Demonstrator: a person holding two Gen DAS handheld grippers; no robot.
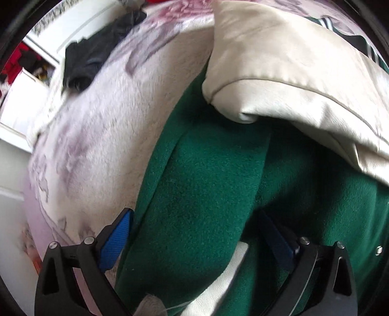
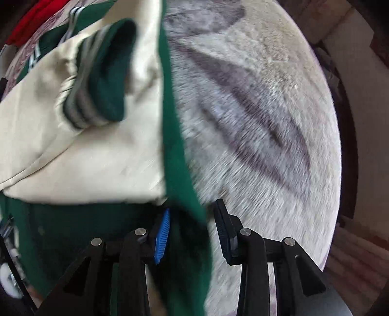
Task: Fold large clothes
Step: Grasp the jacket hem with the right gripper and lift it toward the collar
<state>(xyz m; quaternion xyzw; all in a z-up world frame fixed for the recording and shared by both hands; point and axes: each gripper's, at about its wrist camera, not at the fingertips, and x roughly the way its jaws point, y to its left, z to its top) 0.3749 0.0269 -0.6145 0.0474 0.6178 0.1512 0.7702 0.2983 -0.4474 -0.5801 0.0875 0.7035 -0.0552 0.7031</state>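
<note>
Left gripper (image 1: 194,233) is spread wide, straddling a thick fold of the green jacket (image 1: 209,184) – pads not pressing. Right gripper (image 2: 190,231) is part-open with the jacket's green edge between its pads; grip unclear. Jacket lies on the furry blanket (image 2: 255,121) – no containers or readable writing.

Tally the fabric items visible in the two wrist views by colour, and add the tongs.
Green and cream: 1, the jacket
Pale with purple print: 1, the blanket under it
Black: 1, a garment lying on the blanket
Red: 1, cloth at the far edge, kind unclear
Tongs: 2, left tongs, right tongs
Total: 6
</note>
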